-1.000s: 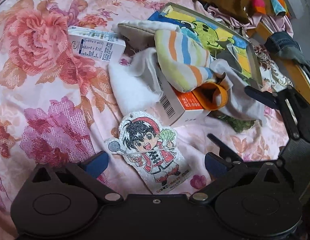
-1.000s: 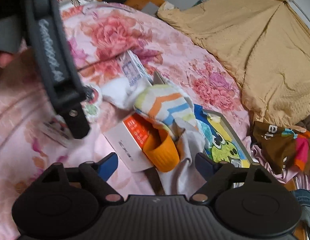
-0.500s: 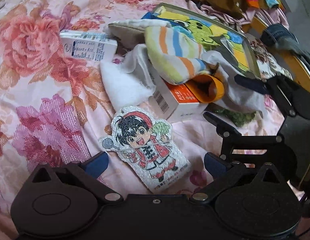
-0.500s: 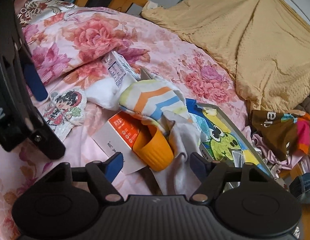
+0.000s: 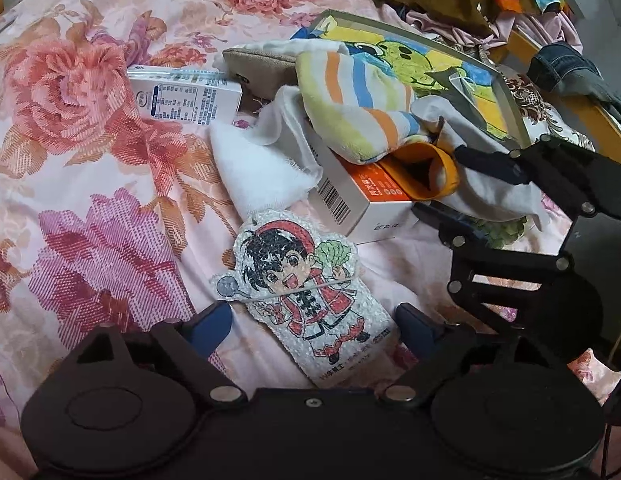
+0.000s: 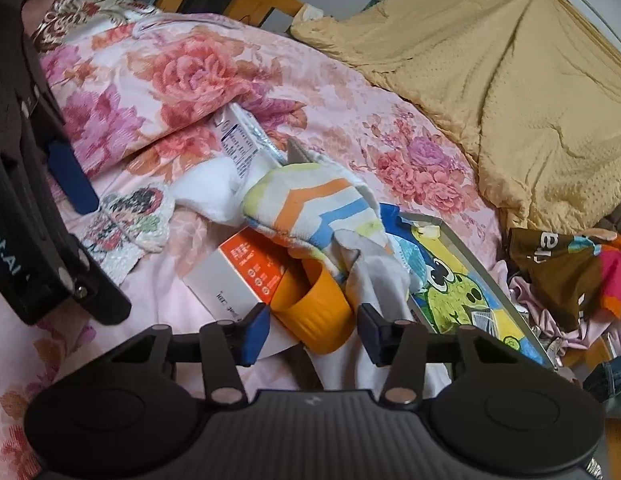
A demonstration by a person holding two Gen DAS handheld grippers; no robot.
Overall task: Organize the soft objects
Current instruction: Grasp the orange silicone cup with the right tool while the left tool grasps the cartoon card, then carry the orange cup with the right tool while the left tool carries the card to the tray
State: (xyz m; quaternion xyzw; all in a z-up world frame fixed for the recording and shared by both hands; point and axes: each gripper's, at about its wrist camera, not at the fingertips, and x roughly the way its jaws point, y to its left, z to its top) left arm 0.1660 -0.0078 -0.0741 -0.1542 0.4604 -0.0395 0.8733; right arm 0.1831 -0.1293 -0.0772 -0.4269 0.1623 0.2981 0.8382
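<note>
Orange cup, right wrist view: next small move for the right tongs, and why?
Probably finish closing on the orange cup. The right tongs are closing with it between the pads, gaps still showing both sides. It lies on its side against the orange-and-white box.

The flowered bedspread (image 5: 90,152) lies bare and open on the side away from the pile. The heap itself blocks the middle: striped towel (image 5: 350,96) over an orange cup (image 6: 314,312) and white-and-orange box (image 5: 350,196), with a milk carton (image 5: 186,100) just beside. A framed cartoon picture (image 6: 450,280) and the tan blanket (image 6: 510,80) close off the far side.
</note>
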